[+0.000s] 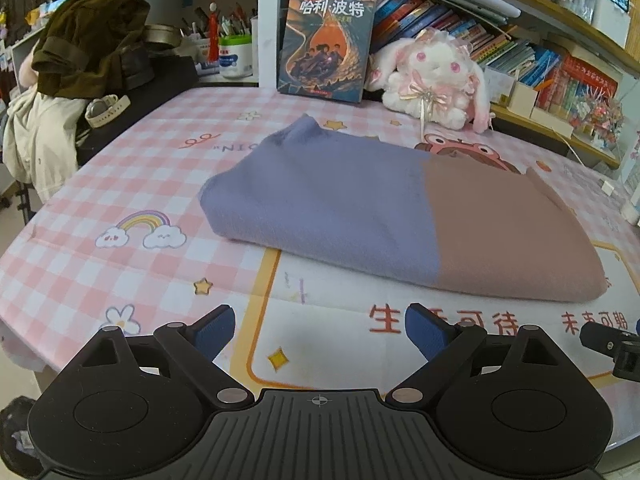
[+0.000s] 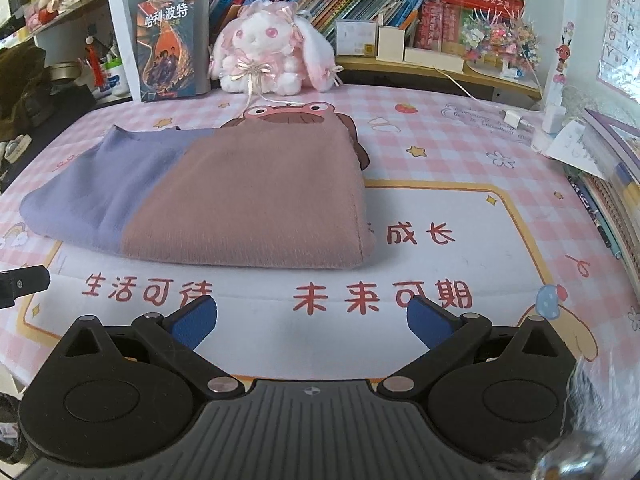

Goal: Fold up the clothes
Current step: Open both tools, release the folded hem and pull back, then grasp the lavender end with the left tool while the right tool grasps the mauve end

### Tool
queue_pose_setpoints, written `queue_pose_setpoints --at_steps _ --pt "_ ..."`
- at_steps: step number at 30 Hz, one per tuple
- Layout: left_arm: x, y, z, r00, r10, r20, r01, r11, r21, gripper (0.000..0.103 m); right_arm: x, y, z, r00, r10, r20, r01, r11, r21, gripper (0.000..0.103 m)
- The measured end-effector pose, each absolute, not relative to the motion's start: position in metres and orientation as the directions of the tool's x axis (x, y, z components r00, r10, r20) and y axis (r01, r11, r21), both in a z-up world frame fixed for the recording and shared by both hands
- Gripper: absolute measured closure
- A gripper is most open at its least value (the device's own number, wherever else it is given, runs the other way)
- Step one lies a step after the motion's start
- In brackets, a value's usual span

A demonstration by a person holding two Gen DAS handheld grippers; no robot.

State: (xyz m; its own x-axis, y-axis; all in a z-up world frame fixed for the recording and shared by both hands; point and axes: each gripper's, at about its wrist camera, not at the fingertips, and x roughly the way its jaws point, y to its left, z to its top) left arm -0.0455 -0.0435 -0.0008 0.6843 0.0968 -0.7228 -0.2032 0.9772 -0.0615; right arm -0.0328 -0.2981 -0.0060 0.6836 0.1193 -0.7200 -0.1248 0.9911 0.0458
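Already folded into a thick rectangle, two-tone sweater [image 1: 400,216], lying flat on pink checked tabletop [image 1: 132,184], about midway between near and far edges. Lilac half toward tabletop's left edge, dusty-pink half toward its right; colours met in a straight seam across the top layer. Small lilac corner stuck up at the far-left end of the bundle. Seen from the right wrist, same sweater [image 2: 224,196], pink end nearest, resting partly over the white panel with red lettering.

Left tongs [image 1: 320,330] hung over the near edge, spread wide, blue pads well apart, gripping nothing, near but not touching the sweater. Right tongs [image 2: 312,320] likewise parted and empty, over the near edge, short of the sweater's pink hem.

Along the far edge, upright book [image 1: 326,42] leaned against a white post, plush rabbit [image 1: 436,76] just beside it. Heaped dark and pale clothing [image 1: 80,64] beyond the left edge. White charger block [image 2: 516,120] near the far-right corner
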Motion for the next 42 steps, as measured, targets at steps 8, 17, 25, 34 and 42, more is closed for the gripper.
queue_pose_setpoints --at_steps 8,17,25,34,42 --pt "-0.034 -0.026 -0.006 0.676 0.061 -0.735 -0.183 0.979 -0.087 0.009 -0.025 -0.282 -0.008 0.670 0.094 -0.737 -0.100 0.994 0.035 0.000" --pt "-0.020 -0.008 -0.012 0.662 0.023 -0.749 -0.160 0.981 -0.112 0.009 -0.016 -0.263 -0.010 0.654 0.065 -0.754 -0.085 0.996 0.012 0.000" --pt "-0.001 0.010 -0.019 0.640 -0.036 -0.767 -0.139 0.977 -0.162 0.009 -0.005 -0.248 -0.012 0.645 0.041 -0.763 -0.070 0.998 -0.005 0.000" --pt "0.013 0.084 -0.048 0.690 -0.363 -0.626 -0.315 0.629 -0.711 0.020 0.006 -0.237 -0.011 0.641 -0.013 -0.767 -0.022 0.999 -0.035 0.000" --pt "0.035 0.110 -0.079 0.725 -0.422 -0.544 -0.429 0.342 -0.836 0.048 0.012 -0.241 -0.006 0.638 -0.095 -0.764 0.057 0.995 -0.076 0.001"
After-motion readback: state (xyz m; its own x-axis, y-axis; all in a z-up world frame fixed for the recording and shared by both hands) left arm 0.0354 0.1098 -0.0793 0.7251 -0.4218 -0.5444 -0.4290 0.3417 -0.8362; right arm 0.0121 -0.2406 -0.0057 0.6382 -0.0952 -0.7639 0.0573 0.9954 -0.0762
